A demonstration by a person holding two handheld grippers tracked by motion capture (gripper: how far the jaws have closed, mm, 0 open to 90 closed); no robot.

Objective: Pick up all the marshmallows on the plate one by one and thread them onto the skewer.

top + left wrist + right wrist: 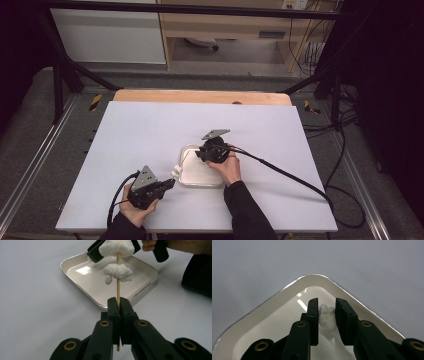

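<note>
Left gripper (117, 305) clamps thin, stiff skewer (118, 291) low; right gripper (326, 315) pinches soft, crushable puff (327, 318) — hold it lightly.

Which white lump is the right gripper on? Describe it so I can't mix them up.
Start at the white tray mid-table, then the wooden skewer the left gripper holds over it. Two white lumps sit on it; yours is the end lump, between the right gripper jaws, farther from the left gripper than the lower lump.

A white table (150, 135) carries 1 shallow white square tray (186, 150) near its middle.
</note>
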